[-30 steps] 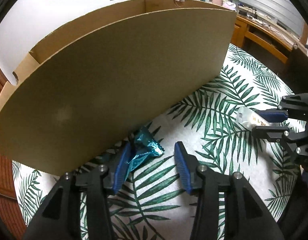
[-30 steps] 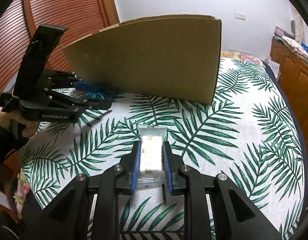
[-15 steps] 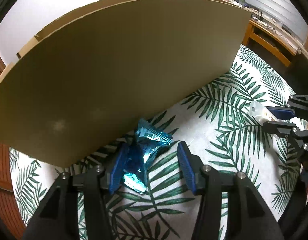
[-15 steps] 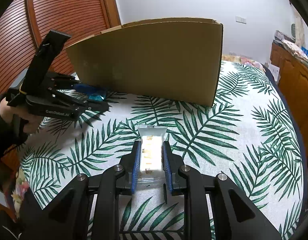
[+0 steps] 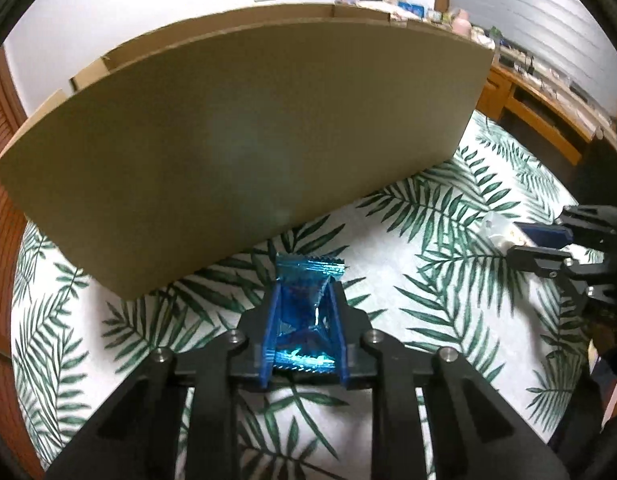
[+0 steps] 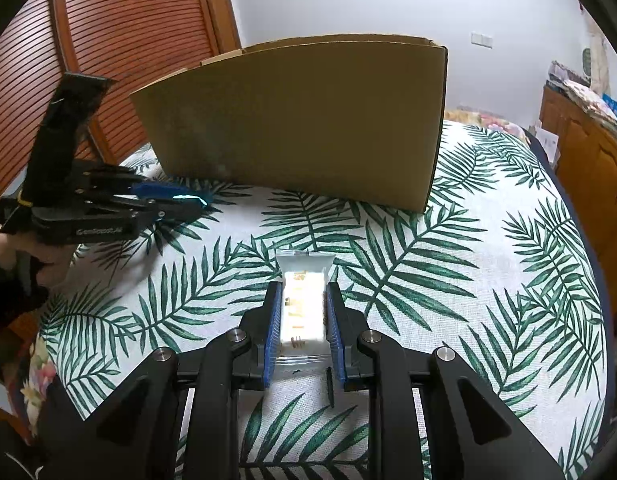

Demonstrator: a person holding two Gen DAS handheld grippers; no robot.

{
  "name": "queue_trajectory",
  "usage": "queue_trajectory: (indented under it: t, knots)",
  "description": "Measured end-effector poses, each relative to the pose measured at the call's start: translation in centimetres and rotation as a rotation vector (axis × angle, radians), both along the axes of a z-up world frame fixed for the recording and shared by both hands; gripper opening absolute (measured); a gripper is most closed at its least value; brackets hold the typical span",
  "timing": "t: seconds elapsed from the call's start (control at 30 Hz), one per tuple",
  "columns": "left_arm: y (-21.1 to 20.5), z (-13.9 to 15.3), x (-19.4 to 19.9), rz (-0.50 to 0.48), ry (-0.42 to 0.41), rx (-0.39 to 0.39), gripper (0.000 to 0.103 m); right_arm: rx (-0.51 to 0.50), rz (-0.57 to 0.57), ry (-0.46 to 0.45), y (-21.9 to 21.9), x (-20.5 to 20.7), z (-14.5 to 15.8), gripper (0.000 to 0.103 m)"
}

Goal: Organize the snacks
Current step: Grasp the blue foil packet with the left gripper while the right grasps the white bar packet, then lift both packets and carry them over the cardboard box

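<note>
We saw the left hand-held gripper pinching a blue foil snack packet, its jaws having just closed onto the packet from both sides. The packet sat just in front of the cardboard box, near the box's left end, its crimped top edge poking out past the blue pads. The right hand-held gripper pinched a clear-wrapped white snack bar, which lay further out from the box's front wall, nearer its right end. Both packets were low over the bench, covered in a palm-leaf cloth; we could not tell whether either still touched it. The box stood open-topped toward the back of the bench. A hand gripped the left tool's handle.
</note>
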State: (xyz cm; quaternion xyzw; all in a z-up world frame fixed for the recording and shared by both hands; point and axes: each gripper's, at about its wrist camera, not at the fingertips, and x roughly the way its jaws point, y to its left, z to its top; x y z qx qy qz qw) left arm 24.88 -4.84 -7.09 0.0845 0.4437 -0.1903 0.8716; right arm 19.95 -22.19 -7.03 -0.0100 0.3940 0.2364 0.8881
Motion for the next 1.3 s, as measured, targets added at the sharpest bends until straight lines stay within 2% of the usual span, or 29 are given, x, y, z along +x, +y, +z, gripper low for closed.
queue_trajectory:
  t: [0.33,0.53,0.73,0.83,0.97,1.3]
  knots:
    - [0.1,3.0,-3.0,0.054,-0.097,-0.087,0.021,0.005,-0.01,-0.017,-0.2,-0.3,0.2,0.02]
    - [0.1,5.3,-4.0,0.083,-0.163,-0.129,0.021,-0.031,-0.038,-0.051,-0.3,-0.7,0.8,0.02]
    - [0.2,7.9,-4.3,0.089,-0.203,-0.154,0.021,-0.034,-0.043,-0.1,-0.4,-0.9,3.5,0.02]
    - [0.1,9.7,-4.0,0.092,-0.225,-0.166,0.021,-0.025,-0.033,-0.14,-0.6,-0.6,7.0,0.02]
    - [0.3,12.3,-3.7,0.094,-0.266,-0.179,0.021,-0.034,-0.028,-0.186,-0.3,0.0,10.1,0.02]
    - [1.2,17.6,-1.7,0.113,-0.351,-0.198,0.021,-0.026,-0.031,-0.282,-0.7,1.7,16.2,0.02]
